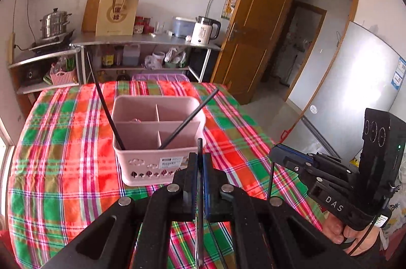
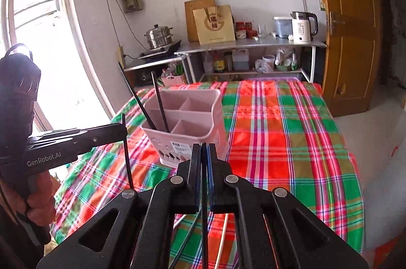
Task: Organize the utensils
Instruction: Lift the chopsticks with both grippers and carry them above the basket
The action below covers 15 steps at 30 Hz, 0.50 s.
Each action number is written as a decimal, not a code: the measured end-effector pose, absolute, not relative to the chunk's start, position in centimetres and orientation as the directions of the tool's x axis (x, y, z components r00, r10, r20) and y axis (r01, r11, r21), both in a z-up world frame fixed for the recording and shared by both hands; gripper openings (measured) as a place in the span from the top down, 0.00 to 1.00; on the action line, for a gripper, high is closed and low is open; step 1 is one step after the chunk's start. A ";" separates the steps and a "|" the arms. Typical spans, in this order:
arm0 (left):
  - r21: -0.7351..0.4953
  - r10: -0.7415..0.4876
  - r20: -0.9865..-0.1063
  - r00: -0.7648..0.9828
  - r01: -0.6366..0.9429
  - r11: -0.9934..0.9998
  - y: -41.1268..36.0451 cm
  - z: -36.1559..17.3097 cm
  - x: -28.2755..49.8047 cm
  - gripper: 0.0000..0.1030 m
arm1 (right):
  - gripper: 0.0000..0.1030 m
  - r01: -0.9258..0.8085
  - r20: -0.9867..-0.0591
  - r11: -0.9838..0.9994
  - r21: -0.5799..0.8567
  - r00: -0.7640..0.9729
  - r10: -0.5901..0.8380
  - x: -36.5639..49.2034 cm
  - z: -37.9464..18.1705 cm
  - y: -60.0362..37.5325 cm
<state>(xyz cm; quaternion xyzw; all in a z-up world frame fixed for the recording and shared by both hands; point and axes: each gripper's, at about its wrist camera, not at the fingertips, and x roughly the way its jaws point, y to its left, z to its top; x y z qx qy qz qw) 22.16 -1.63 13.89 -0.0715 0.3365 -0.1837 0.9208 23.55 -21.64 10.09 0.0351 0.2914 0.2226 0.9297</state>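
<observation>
A pink divided utensil caddy stands on the plaid tablecloth; it also shows in the right wrist view. Two black chopsticks lean in its near compartments. My left gripper is shut on a black chopstick held upright just in front of the caddy. My right gripper is shut on another black chopstick, also near the caddy's front. The right gripper shows at the right of the left wrist view with its chopstick hanging down. The left gripper shows at the left of the right wrist view.
The table has a red, green and orange plaid cloth. More utensils lie on the cloth under the right gripper. Behind the table stand metal shelves with a steamer pot, bag and kettle. A wooden door is open at right.
</observation>
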 end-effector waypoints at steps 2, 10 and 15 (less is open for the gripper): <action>-0.251 -0.388 -0.567 0.727 0.296 0.922 -1.2 15.4 21.7 0.97 | 0.96 -0.403 -0.494 0.898 0.178 0.753 0.435 22.9 11.5 -21.5; -0.242 -0.379 -0.554 0.741 0.291 0.925 -0.6 16.2 21.1 0.97 | 0.96 -0.418 -0.443 0.897 0.141 0.784 0.435 21.4 13.3 -21.2; -0.241 -0.369 -0.574 0.731 0.280 0.929 -0.5 15.1 21.0 0.97 | 0.96 -0.414 -0.458 0.899 0.141 0.778 0.430 21.3 12.3 -21.2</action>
